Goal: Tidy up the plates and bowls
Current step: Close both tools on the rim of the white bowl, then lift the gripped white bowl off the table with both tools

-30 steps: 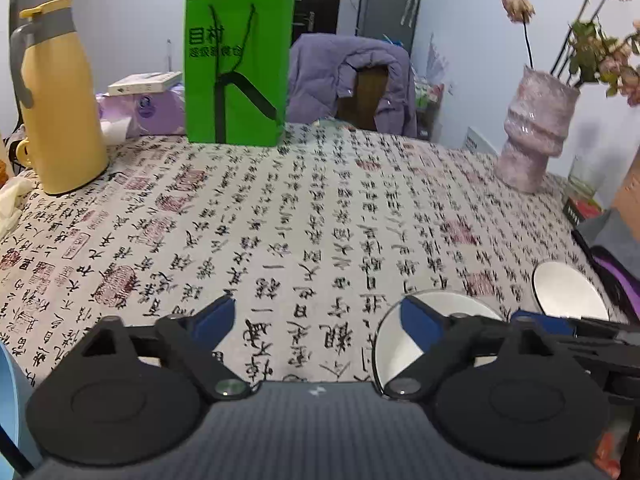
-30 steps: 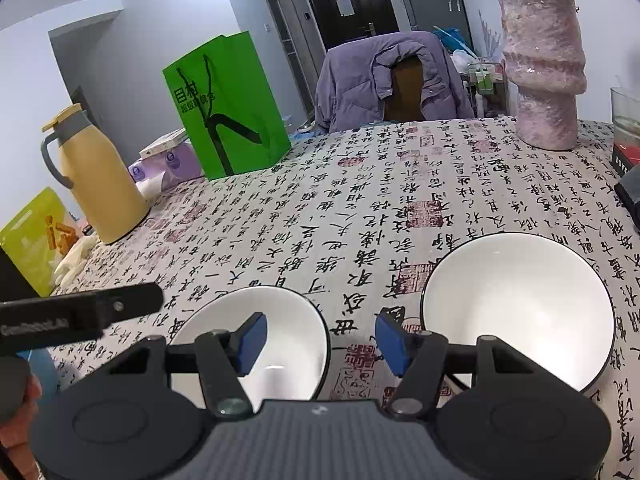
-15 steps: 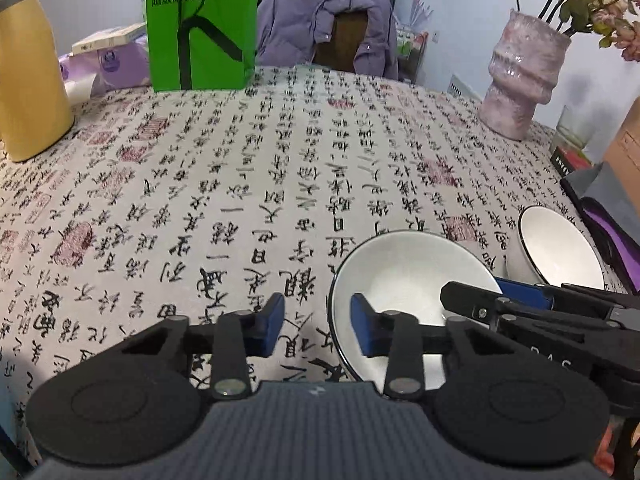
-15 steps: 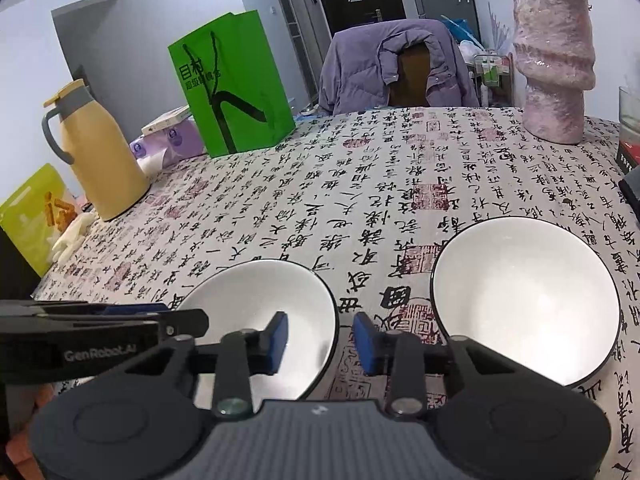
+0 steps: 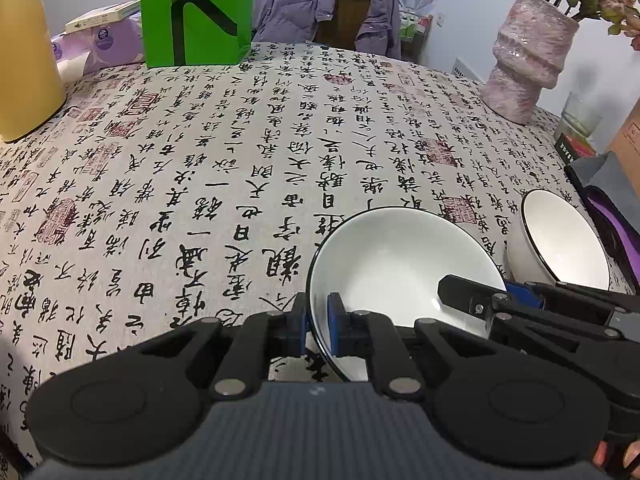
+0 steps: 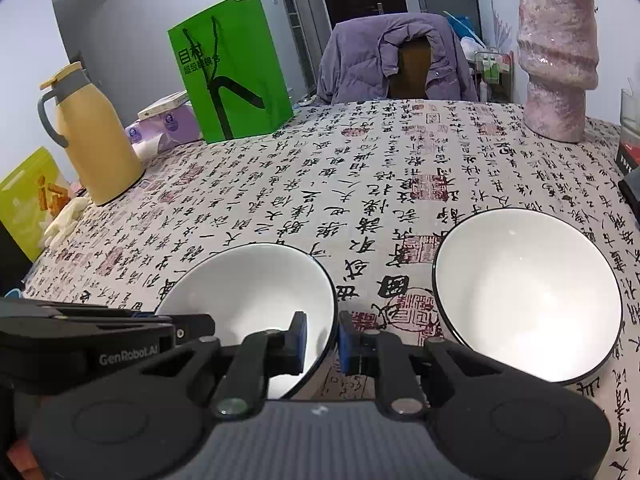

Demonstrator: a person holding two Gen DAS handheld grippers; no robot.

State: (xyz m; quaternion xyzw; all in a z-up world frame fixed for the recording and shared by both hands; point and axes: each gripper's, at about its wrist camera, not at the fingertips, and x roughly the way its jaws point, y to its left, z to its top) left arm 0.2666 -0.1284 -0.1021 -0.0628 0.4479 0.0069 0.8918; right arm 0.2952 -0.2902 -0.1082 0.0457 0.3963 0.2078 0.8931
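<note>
Left tongs [image 5: 317, 322] clenched on the left rim of the near white bowl [image 5: 400, 264]; right tongs [image 6: 322, 334] clamp the same bowl's right rim, blue pads either side of the wall. Bowl sits on the calligraphy-print surface [image 5: 240, 160]. Second white bowl [image 6: 528, 292] just right of it, apart.

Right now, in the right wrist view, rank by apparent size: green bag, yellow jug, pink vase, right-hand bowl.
1. right-hand bowl, though it is nearest, so unsure
2. green bag
3. yellow jug and pink vase look alike; not ranked
</note>
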